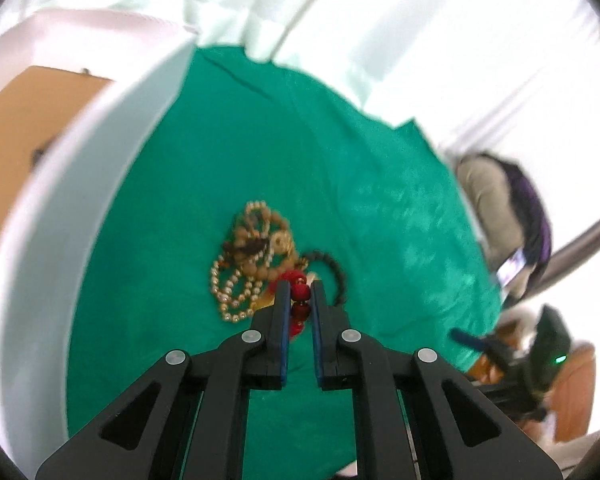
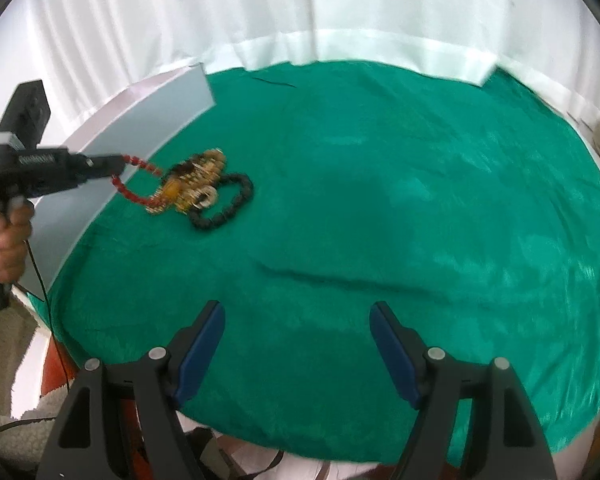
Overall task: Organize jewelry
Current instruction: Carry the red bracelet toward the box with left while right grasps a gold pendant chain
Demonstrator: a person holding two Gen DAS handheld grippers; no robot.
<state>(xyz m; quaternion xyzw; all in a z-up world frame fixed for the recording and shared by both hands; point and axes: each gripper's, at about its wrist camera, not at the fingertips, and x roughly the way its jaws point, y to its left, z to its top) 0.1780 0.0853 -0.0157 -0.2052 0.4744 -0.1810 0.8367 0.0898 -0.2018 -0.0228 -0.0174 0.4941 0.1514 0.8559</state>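
A tangle of jewelry (image 1: 246,264) lies on the green cloth (image 1: 340,184): pale pearl strands, gold pieces and a black bead bracelet (image 1: 334,268). My left gripper (image 1: 300,290) is shut on a red bead bracelet (image 1: 300,292), whose beads show between the pads. From the right wrist view the left gripper (image 2: 118,168) holds the red bead bracelet (image 2: 134,188) lifted off the cloth, its far end still caught in the jewelry pile (image 2: 196,190) beside the black bead bracelet (image 2: 230,204). My right gripper (image 2: 296,316) hovers open over bare cloth near the front edge, holding nothing.
A white box wall (image 2: 140,136) runs along the left edge of the green cloth (image 2: 380,200). White draped fabric (image 2: 300,8) backs the table. A hand (image 2: 6,236) grips the left tool's handle. A person (image 1: 500,216) sits at the right in the left wrist view.
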